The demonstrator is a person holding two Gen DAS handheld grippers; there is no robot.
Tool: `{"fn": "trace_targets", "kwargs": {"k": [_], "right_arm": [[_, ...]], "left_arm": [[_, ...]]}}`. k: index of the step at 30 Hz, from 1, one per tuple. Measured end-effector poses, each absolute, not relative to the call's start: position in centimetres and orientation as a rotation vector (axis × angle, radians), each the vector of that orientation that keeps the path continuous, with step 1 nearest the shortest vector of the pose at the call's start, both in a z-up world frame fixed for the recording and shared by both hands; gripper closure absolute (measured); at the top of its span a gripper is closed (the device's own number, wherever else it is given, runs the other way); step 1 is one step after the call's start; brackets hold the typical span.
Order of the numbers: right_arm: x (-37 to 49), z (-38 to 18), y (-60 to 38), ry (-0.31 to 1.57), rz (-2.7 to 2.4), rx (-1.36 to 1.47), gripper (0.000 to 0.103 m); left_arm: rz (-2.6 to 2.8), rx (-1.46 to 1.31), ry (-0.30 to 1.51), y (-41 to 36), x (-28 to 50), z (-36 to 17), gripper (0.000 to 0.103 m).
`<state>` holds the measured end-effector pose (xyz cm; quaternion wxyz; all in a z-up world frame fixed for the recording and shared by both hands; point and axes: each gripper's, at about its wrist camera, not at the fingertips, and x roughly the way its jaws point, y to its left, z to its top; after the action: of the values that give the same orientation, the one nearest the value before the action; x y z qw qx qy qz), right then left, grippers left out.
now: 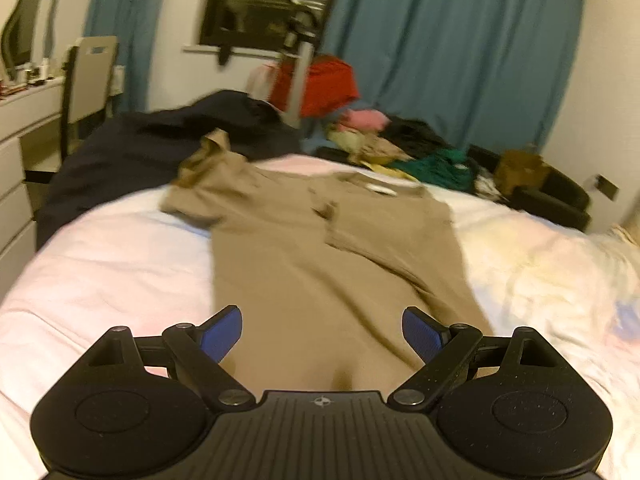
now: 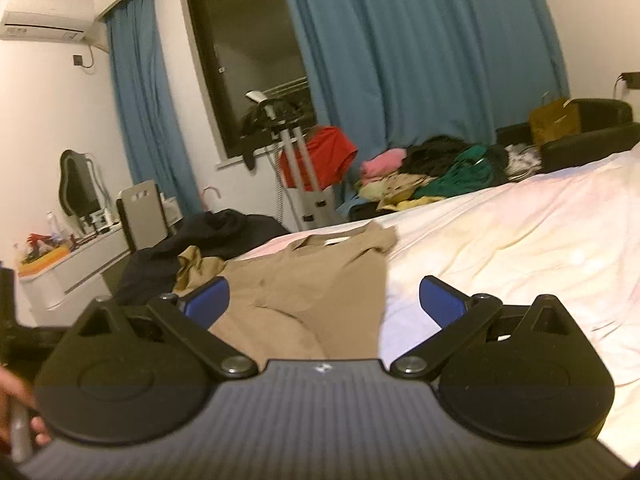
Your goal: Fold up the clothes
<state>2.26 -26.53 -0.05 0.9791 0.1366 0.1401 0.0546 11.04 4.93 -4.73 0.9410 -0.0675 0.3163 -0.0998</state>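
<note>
Your left claw (image 1: 322, 330) stands with its blue pads apart and nothing between them, poised over the near end of the tan shirt (image 1: 320, 248). Your right claw (image 2: 324, 304) is likewise spread and empty, looking over the shirt's right edge where it meets the bed (image 2: 500, 240).

Position of the garment: the shirt lies spread on the pale bed sheet, collar at the far end, hem toward you. In the left wrist view one side appears already turned in over the body, with a sleeve lying diagonally across the right half. The opposite sleeve (image 1: 200, 184) is bunched and untidy at the far left, close to a dark blanket (image 1: 140, 148). Blur prevents confirming the exact fold lines.

Assessment: I judge this garment partly folded at most. One side fold looks made; the far-left sleeve remains to be brought in, and the lengthwise fold from hem to collar is not yet done. Neither claw is touching the cloth as far as can be seen.

Outstanding work: a heap of clothes (image 2: 432, 172) in pink, green, black and yellow lies beyond the far edge of the bed, unfolded. A red garment (image 2: 324, 156) hangs on a stand near the window. No finished stack appears in either view. Judge the task as early.
</note>
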Motion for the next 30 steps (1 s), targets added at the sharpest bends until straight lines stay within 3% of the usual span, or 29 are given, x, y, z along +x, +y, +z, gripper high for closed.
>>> {"fn": "trace_targets", "kwargs": {"k": [4,15,18,21,25,28,30], "right_arm": [[1.7,0.0,-27.8,0.263,0.063,0.265,0.0],[-0.5,0.4,-32.4,0.109,-0.09,0.3,0.0],[-0.4,0.2,-33.6,0.104,-0.094,0.341,0.0],[-0.2,-0.3,-34.5,0.11,-0.108,0.366,0.0],[0.0,-0.8,-35.0,0.118,-0.127,0.391,0.0],[0.2,-1.1,-34.8,0.126,-0.116,0.403,0.0],[0.5,-1.2,-34.4,0.133,-0.113,0.389,0.0]], "left_arm": [[-0.299,-0.112,0.711,0.9,9.6,-5.5,0.016],[-0.566,-0.077,0.855,-10.4,6.0,-8.3,0.045],[-0.642,-0.043,0.879,-13.2,4.7,-9.5,0.056],[-0.706,0.001,0.895,-15.3,4.0,-11.1,0.076],[-0.752,0.056,0.896,-16.4,3.7,-12.8,0.077],[-0.75,0.125,0.898,-17.1,3.6,-14.3,0.064],[-0.742,0.171,0.893,-17.6,3.4,-15.2,0.066]]}}
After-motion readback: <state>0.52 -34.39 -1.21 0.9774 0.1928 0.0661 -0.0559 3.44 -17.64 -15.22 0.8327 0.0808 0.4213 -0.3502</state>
